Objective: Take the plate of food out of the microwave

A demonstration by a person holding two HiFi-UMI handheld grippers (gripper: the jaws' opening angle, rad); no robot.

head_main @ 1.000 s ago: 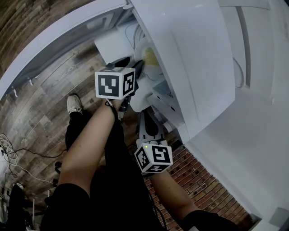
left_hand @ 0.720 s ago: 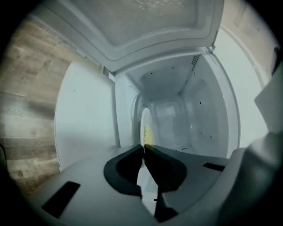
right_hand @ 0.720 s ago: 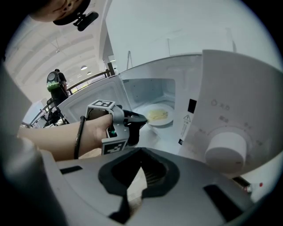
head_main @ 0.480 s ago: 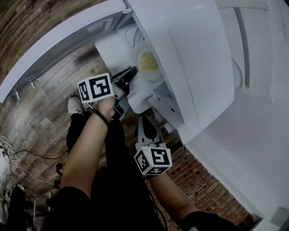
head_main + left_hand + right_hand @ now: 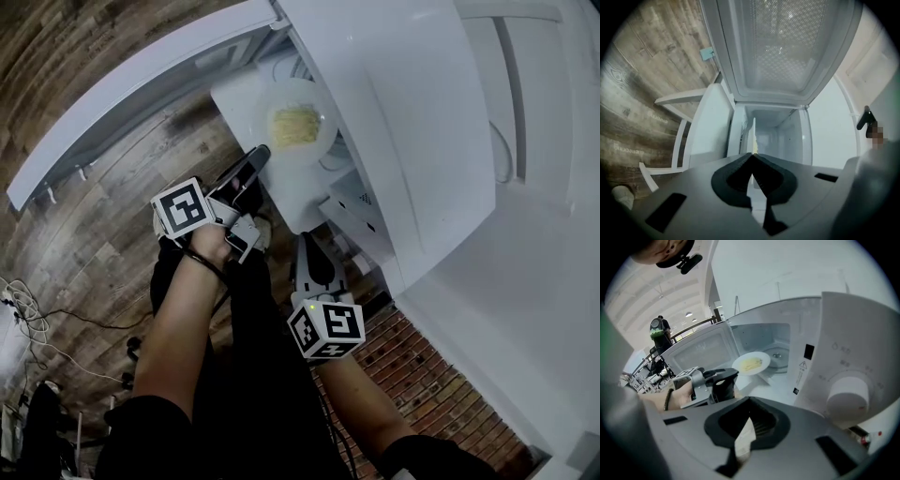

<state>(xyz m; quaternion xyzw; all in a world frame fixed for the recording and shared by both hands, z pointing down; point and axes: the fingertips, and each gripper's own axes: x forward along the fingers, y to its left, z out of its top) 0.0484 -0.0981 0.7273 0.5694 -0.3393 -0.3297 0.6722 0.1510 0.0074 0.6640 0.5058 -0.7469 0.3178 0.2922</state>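
A white plate of yellow food (image 5: 296,124) hangs level in front of the white microwave (image 5: 394,112), over its open door (image 5: 141,89). My left gripper (image 5: 261,152) is shut on the plate's near rim. In the left gripper view the plate (image 5: 752,133) shows edge-on, a thin sliver pinched between the jaws of the left gripper (image 5: 752,155). The right gripper view shows the plate (image 5: 751,363) outside the cavity, with the left gripper (image 5: 725,377) clamped on its edge. My right gripper (image 5: 307,246) stays low by the microwave's front, its jaws together and nothing in them; its tips (image 5: 749,404) meet.
The glass turntable (image 5: 780,355) lies bare inside the cavity. A round dial (image 5: 848,397) sits on the control panel at right. The door (image 5: 701,350) stands open to the left. Wooden floor (image 5: 66,234) and the person's legs are below. A person (image 5: 660,328) stands far off.
The left gripper closed on the plate's rim and drew it out of the cavity, away from the microwave. The right gripper has barely moved.
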